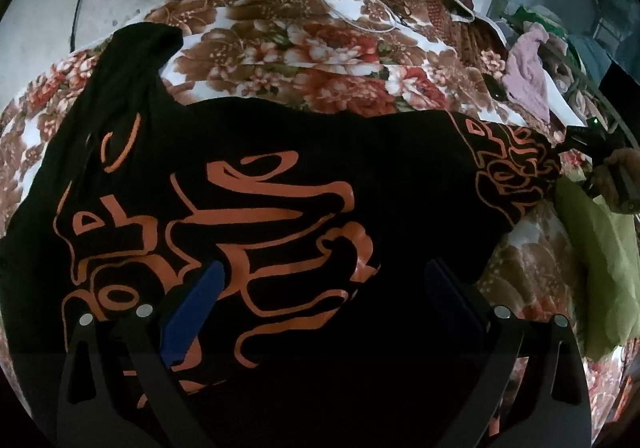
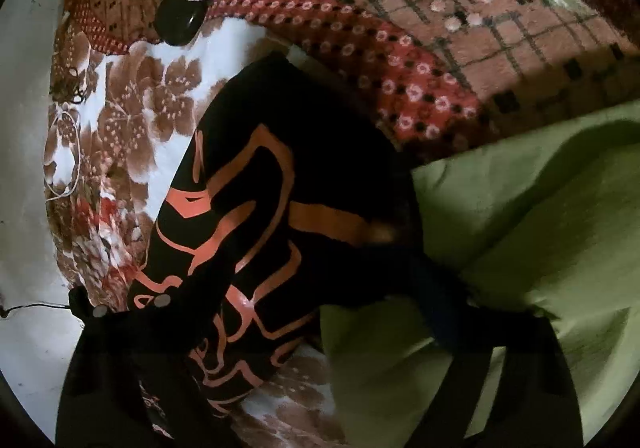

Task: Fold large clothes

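Observation:
A large black garment with orange lettering (image 1: 248, 176) lies spread across a floral blanket (image 1: 304, 44). My left gripper (image 1: 324, 288) hovers over its near part, jaws wide apart, with blue pads (image 1: 200, 300) and nothing between them. In the left wrist view my right gripper (image 1: 588, 140) is at the garment's far right end. In the right wrist view the garment (image 2: 248, 216) bunches between the right gripper's fingers (image 2: 312, 288); the jaws look apart around the cloth, and whether they pinch it is hidden by dark fabric.
A green cloth (image 2: 520, 232) lies at the right beside the garment and also shows in the left wrist view (image 1: 600, 248). A lilac cloth (image 1: 528, 76) and a small black object (image 2: 178, 22) lie on the blanket. A white cord (image 1: 372, 16) lies near the wall.

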